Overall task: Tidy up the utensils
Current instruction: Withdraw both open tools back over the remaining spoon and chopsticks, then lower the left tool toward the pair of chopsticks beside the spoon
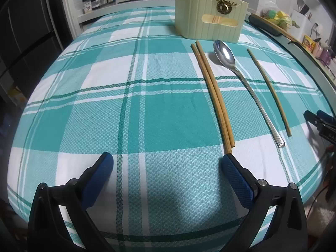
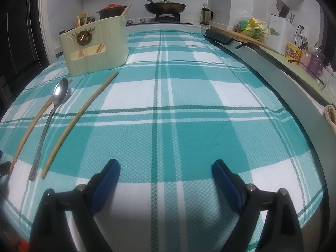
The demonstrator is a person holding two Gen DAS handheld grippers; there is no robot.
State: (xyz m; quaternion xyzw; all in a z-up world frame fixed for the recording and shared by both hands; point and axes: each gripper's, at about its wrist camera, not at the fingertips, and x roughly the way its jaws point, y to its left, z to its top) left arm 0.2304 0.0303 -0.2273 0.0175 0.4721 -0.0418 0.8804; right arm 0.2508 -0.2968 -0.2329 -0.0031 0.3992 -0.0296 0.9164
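Left wrist view: left gripper point(image 1: 168, 163) wide apart (nothing between), chopsticks point(image 1: 212, 92) beside spoon point(image 1: 241, 82); right gripper point(image 2: 166, 168) apart too.

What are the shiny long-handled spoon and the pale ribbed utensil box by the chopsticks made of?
Shiny long-handled spoon: likely polished steel, given the mirror glare in its bowl. Pale ribbed utensil box: probably matte moulded plastic, with even cream colour and no grain; painted wood is possible.

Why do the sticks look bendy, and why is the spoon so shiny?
Left wrist view: the fisheye lens bows the paired chopsticks, and light glares off the spoon bowl. Right wrist view: the single chopstick bows too, and the corners go dark.
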